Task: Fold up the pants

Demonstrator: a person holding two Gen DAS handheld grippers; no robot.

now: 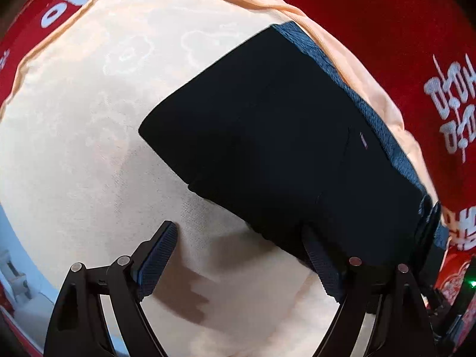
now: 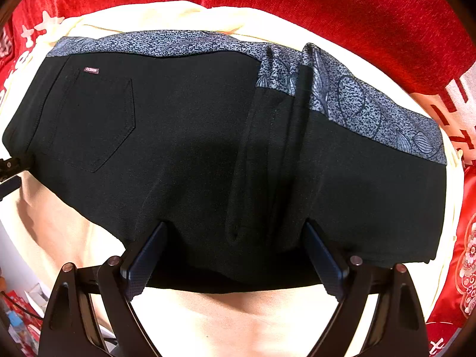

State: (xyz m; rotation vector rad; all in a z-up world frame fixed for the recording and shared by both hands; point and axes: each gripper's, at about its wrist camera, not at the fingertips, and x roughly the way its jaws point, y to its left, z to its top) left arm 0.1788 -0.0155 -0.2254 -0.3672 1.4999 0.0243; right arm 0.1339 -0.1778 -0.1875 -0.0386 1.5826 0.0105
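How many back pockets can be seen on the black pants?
1. A five-sided pocket is stitched on the left part of the pants in the right wrist view, below the small label. A second pocket may be hidden in the fold.

Both views set on the wrists, looking steeply down along the fingers, close over the cloth. Left wrist view: above the folded black pants (image 1: 282, 136) near one end, facing the cream cover (image 1: 89, 136) beside them. Right wrist view: closer still, over the pants' middle. Shared by both: the pants, their patterned grey waistband (image 2: 166, 43), cream cover, red cloth (image 1: 386, 23) beyond.
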